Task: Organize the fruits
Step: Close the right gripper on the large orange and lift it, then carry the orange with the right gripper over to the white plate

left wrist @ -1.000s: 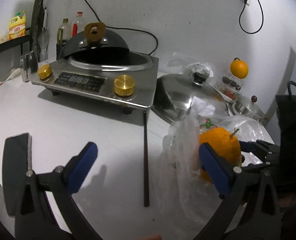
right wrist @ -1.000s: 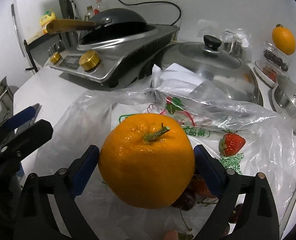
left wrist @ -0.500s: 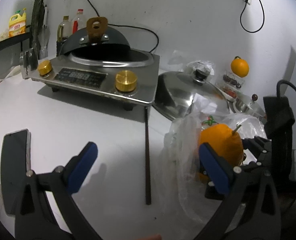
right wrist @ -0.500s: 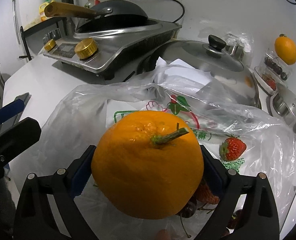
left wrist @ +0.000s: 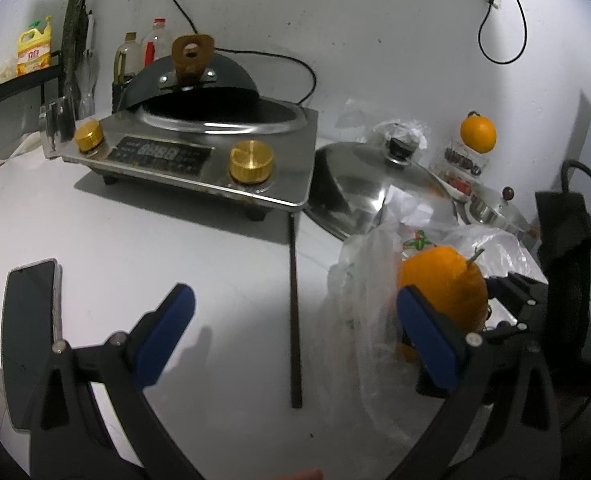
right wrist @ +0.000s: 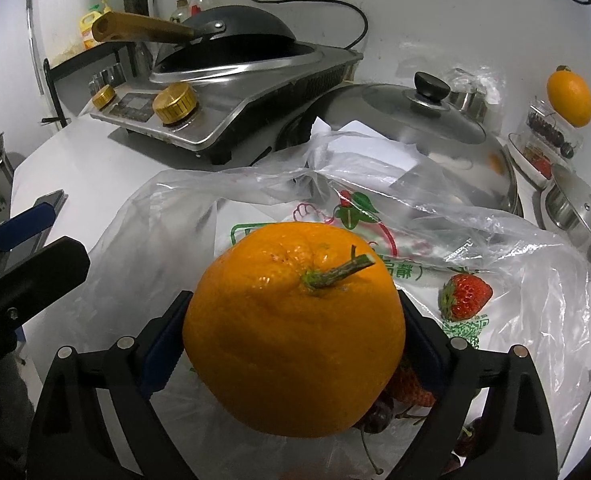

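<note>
My right gripper (right wrist: 291,356) is shut on a large orange (right wrist: 295,328) with a green stem and holds it above an open clear plastic bag (right wrist: 375,208). A strawberry (right wrist: 465,296) and some dark cherries (right wrist: 379,420) lie in the bag under it. The orange also shows in the left wrist view (left wrist: 443,288), with the bag (left wrist: 363,320) beside it. My left gripper (left wrist: 295,328) is open and empty over the white table, left of the bag. A second orange (right wrist: 569,98) sits on small fruit boxes at the far right by the wall.
An induction cooker (left wrist: 199,156) with a black wok (left wrist: 199,76) stands at the back. A steel pot lid (right wrist: 415,132) lies behind the bag. A phone (left wrist: 27,332) lies at the table's left edge. A dark stick (left wrist: 295,312) lies on the table. A small lidded pot (right wrist: 583,208) is at the right.
The right gripper has tightened on the orange and lifted it slightly, so it looks bigger in its view. The left gripper has stayed open with little movement.
</note>
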`<state>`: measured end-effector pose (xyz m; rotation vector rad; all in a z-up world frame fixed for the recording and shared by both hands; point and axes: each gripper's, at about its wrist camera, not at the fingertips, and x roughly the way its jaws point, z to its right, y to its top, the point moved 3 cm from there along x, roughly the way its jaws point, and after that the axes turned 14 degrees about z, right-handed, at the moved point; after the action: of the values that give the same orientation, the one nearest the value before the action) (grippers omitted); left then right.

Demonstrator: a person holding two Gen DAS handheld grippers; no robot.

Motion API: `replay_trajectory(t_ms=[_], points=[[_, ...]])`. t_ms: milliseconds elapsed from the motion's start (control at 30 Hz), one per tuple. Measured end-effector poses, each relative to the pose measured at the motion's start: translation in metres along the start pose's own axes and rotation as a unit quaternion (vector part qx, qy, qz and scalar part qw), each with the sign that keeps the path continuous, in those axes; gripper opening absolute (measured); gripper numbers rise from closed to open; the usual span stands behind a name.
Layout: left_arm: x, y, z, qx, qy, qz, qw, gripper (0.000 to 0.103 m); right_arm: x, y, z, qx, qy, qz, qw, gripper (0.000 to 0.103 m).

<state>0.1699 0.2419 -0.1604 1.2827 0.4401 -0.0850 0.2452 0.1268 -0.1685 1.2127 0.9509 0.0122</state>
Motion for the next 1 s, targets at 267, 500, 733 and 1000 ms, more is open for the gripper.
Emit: replay_trajectory(t_ms=[267,500,733,1000], points=[[-0.004,0.001,0.004,0.003,-0.003,0.003,1.0000,0.102,-0.014,0.008,0.000,0.002,-0.003,0.020,1.000,0.095],[-0.013,0.007,0.012,0.007,-0.005,0.010,0.9999,0.102,-0.028,0.014,0.005,0.007,-0.006,0.035,0.999,0.095],[-0.024,0.013,0.023,0.013,-0.010,0.019,0.9997,0.102,-0.050,0.021,0.012,0.010,-0.013,0.055,0.998,0.095],[-0.038,0.021,0.040,0.021,-0.017,0.028,0.9992,0.102,-0.076,0.022,0.022,0.017,-0.024,0.072,0.997,0.095]])
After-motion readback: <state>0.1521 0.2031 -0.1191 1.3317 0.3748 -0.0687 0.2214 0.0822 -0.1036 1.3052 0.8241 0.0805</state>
